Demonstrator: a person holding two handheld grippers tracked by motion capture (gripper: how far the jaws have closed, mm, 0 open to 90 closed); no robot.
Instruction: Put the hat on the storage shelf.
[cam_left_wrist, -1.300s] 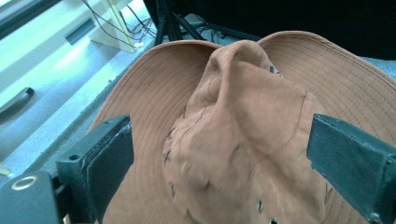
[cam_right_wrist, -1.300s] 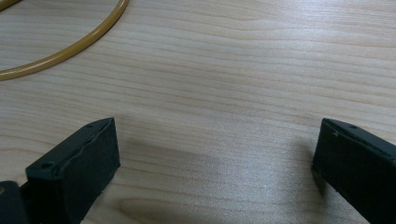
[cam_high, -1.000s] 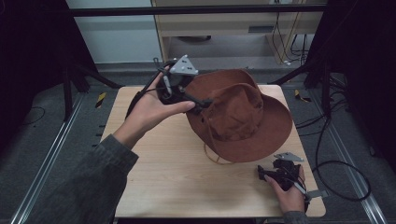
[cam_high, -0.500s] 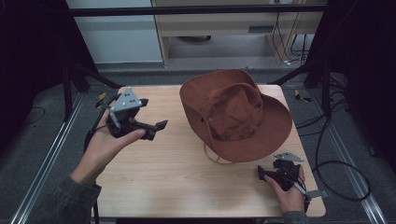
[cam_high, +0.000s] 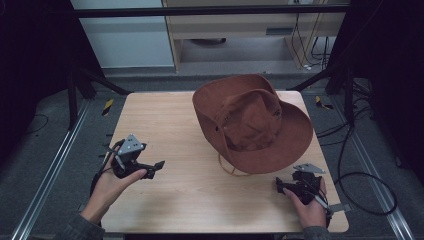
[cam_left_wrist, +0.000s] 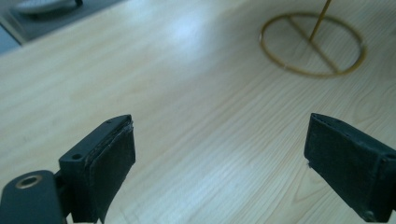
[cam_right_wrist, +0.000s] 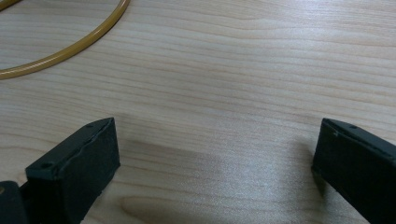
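Resting on its stand (cam_high: 235, 167) at the counter's (cam_high: 165, 125) far right, the hat (cam_high: 252, 122) is released; the left gripper (cam_high: 155, 167) is drawn back to the near-left, jaws wide. The right gripper (cam_high: 281, 186) waits beside, jaws wide, so placement looks finished.

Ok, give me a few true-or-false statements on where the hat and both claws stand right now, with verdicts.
1. The brown hat sits up on a stand with a yellow ring base. True.
2. The left claw is clamped on the hat's brim. False: it is open and empty, low over the table at the near left, apart from the hat.
3. The right claw is open with nothing between its jaws. True.
4. The hat lies flat on the near left corner of the table. False: it stands toward the far right.
5. The right claw is at the near right edge of the table, short of the ring base. True.
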